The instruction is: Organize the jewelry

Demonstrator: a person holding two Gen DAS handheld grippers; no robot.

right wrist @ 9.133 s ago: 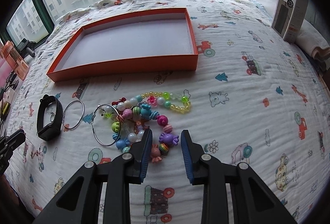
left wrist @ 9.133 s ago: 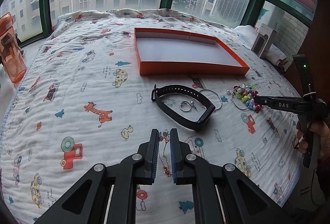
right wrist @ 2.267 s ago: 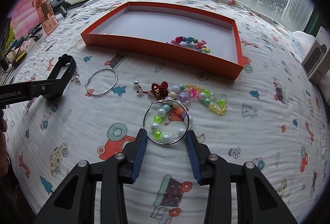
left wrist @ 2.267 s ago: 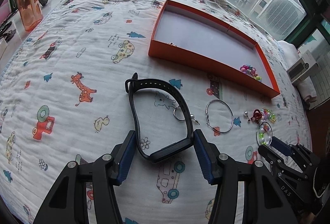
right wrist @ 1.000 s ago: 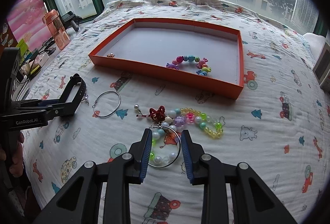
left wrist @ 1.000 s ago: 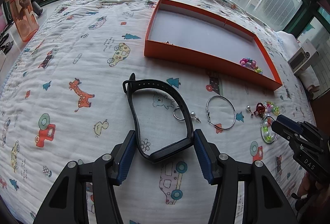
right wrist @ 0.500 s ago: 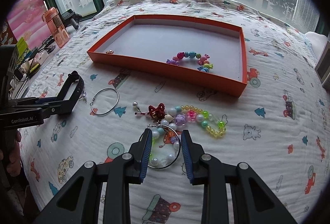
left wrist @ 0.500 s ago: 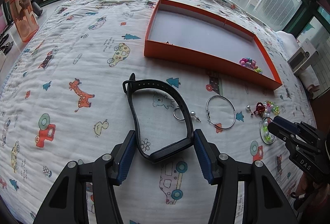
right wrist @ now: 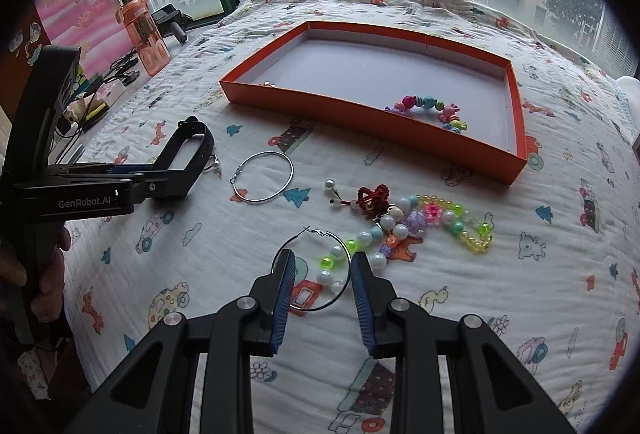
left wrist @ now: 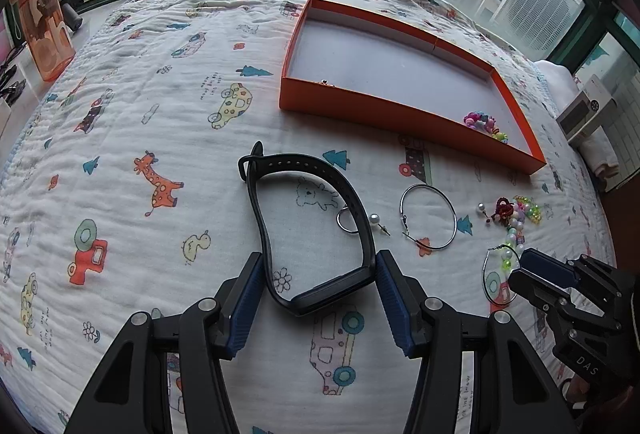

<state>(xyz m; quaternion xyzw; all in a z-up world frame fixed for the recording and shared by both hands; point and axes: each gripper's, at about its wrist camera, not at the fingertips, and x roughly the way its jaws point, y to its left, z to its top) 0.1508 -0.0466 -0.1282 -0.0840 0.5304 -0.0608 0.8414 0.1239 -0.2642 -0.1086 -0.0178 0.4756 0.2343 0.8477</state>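
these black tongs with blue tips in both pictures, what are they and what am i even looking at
They are not robot arms. A person holds one two-finger tool in each hand, and each carries a wide-angle camera looking along its fingers.

The left camera shows the left tongs open around a black wristband on a cartoon-print bedspread. The right camera shows the right tongs open around a hoop earring, with some loose beads inside the hoop. Nothing is gripped yet.

Between them lie another hoop, a pearl stud and a small ring. Behind is an orange tray with one bead bracelet inside.
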